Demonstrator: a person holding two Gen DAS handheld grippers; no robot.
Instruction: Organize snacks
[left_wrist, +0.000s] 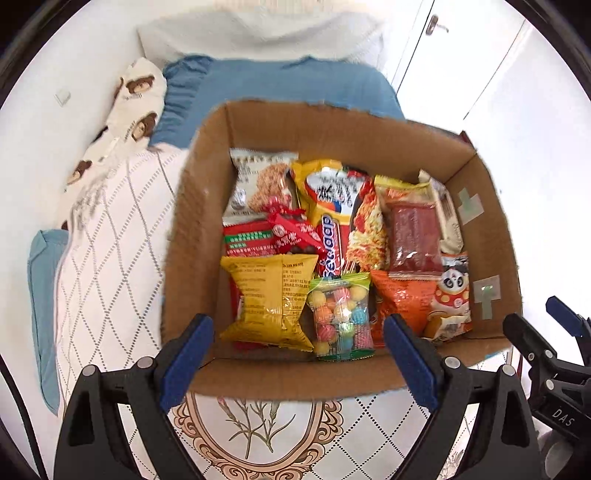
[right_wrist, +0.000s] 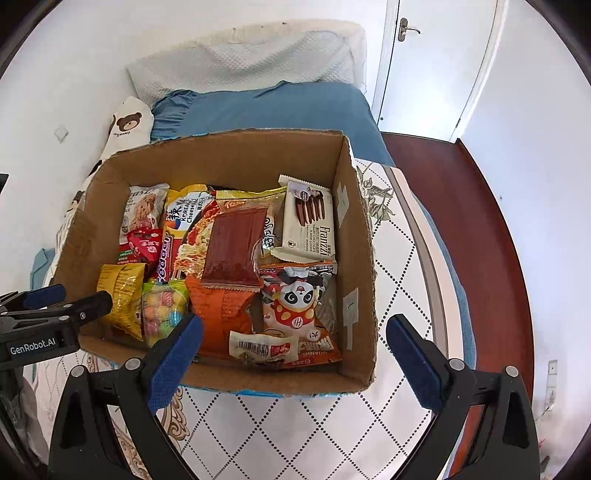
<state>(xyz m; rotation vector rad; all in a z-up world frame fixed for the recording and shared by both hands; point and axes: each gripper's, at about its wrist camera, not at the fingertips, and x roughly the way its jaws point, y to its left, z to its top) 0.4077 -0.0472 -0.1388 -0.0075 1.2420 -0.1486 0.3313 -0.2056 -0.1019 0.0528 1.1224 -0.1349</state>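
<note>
An open cardboard box sits on the bed, packed with snack packets. Among them are a yellow bag, a clear bag of coloured candy, a panda packet, a dark red packet and a white Franzzi wafer pack. My left gripper hangs open above the box's near edge, nothing between its fingers. My right gripper also stands open and empty over the near right corner. Each gripper shows at the other view's edge.
The box rests on a white quilt with a dotted diamond pattern. A blue pillow and a white pillow lie behind it, a bear-print cushion at the left. Red-brown floor and a white door are to the right.
</note>
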